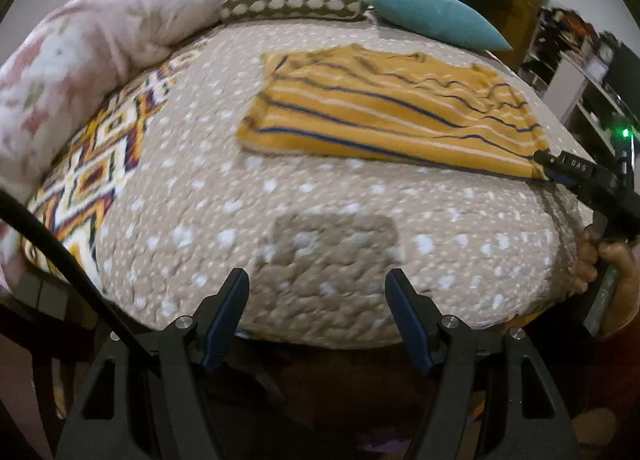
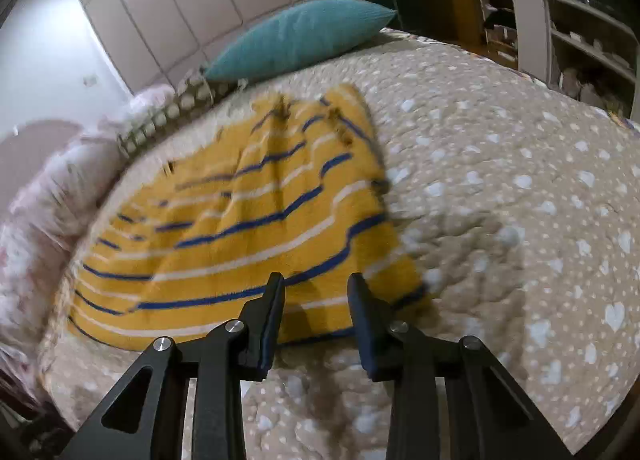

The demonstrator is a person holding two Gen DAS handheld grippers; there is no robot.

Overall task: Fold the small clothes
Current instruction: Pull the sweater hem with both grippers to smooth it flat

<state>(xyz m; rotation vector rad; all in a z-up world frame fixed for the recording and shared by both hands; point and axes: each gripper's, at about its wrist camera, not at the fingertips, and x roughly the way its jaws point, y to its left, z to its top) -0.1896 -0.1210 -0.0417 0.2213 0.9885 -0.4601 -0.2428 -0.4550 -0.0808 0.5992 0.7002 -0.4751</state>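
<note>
Motion blur smears my striped garment [image 2: 240, 227]; its near hem sits behind my right tool [image 2: 316, 280]. Shelf [image 2: 576, 43] contents too dim to identify.

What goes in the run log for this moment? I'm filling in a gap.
stage: reaching | left gripper: open, over bedspread | right gripper: open, at near edge of striped yellow garment | garment: flat, not gripped

Dim indoor light, heavy motion blur, strong fisheye bending at edges.
</note>
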